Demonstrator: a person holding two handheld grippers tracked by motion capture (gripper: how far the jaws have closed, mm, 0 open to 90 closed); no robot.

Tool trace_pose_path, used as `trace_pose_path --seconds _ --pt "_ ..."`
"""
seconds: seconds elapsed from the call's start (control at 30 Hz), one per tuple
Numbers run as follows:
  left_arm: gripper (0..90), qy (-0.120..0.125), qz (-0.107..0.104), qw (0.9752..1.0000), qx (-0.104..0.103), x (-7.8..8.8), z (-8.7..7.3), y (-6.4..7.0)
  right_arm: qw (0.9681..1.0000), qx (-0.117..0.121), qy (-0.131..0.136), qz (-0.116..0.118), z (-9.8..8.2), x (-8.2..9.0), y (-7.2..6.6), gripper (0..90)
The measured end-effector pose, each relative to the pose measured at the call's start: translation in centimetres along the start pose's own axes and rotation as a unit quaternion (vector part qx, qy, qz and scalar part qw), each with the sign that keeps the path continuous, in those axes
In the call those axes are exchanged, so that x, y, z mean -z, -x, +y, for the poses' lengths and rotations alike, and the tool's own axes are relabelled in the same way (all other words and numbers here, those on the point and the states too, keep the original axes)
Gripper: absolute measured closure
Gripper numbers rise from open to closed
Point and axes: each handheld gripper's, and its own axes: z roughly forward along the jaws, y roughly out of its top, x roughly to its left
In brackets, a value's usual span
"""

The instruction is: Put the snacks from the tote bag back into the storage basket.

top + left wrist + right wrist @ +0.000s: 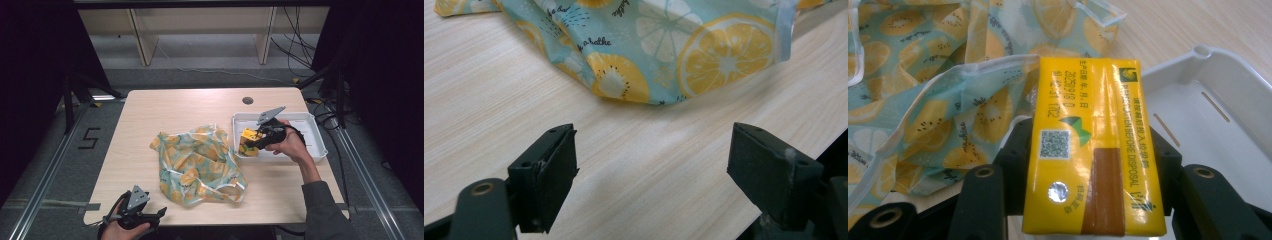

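Observation:
My right gripper (pixel 254 139) is shut on a yellow drink carton (pixel 248 134), held over the left end of a white tray (pixel 311 120). In the right gripper view the carton (pixel 1093 150) stands between the two black jaws, its printed face toward the camera, with the tray (pixel 1208 115) behind it at the right. A blue cloth bag with a lemon print (pixel 197 162) lies crumpled mid-table. My left gripper (pixel 159 216) rests at the table's front edge, open, with nothing between its fingers (pixel 549 170); the bag's edge (pixel 664 45) lies just ahead of it.
A small yellow and green thing (pixel 249 151) lies in the tray's left end under the carton. A dark round hole (pixel 247 100) sits in the tabletop behind the tray. Bare wood spans the table's left and far parts.

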Motion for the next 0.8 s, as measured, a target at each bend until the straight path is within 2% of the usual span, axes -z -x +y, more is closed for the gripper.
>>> trace_pose_path --seconds 0.1,0.13,0.2,0.27,0.3,0.33,0.37,0.47,0.6,0.67,0.8 --pt "19.4 -0.001 0.000 1.0000 -0.001 0.0 0.0 0.0 1.0000 0.006 0.006 0.001 -0.1 0.1 0.1 50.5" --pt "19.4 -0.006 0.001 1.0000 -0.003 0.1 0.0 0.0 0.9999 -0.007 0.008 0.002 -0.2 -0.1 0.0 50.3" --pt "19.5 -0.006 0.003 0.9999 -0.012 0.1 0.1 -0.1 0.9999 -0.007 0.008 -0.004 -0.2 0.0 0.1 49.1" --pt "19.5 -0.006 0.002 0.9999 -0.011 0.1 0.1 -0.1 0.9998 -0.020 0.004 -0.008 -0.1 0.0 -0.2 44.1" --pt "19.5 -0.006 0.002 0.9999 -0.011 0.1 0.1 -0.1 0.9996 -0.018 0.008 -0.019 0.0 -0.1 -0.3 39.4" --pt "19.5 -0.005 0.002 0.9999 -0.011 0.1 0.1 -0.1 0.9992 -0.031 0.005 -0.025 0.2 -0.1 -0.3 35.9" --pt "19.5 -0.005 0.001 1.0000 -0.002 0.1 0.0 0.0 0.9988 -0.036 0.002 -0.034 0.3 -0.1 -0.4 34.4" --pt "19.5 -0.005 0.002 1.0000 -0.002 0.1 0.0 0.0 0.9978 -0.052 0.011 -0.040 0.5 0.1 -0.5 29.8" --pt "19.5 0.000 0.000 1.0000 -0.001 0.0 0.0 0.0 0.9971 -0.056 0.025 -0.045 0.7 0.7 -0.8 26.7" --pt "19.5 0.001 0.002 1.0000 -0.002 0.0 0.0 0.0 0.9967 -0.061 0.023 -0.050 0.8 1.1 -1.0 26.1" --pt "19.5 -0.007 0.006 0.9999 -0.012 0.2 0.1 -0.2 0.9950 -0.072 0.035 -0.060 0.8 1.9 -1.6 25.9"
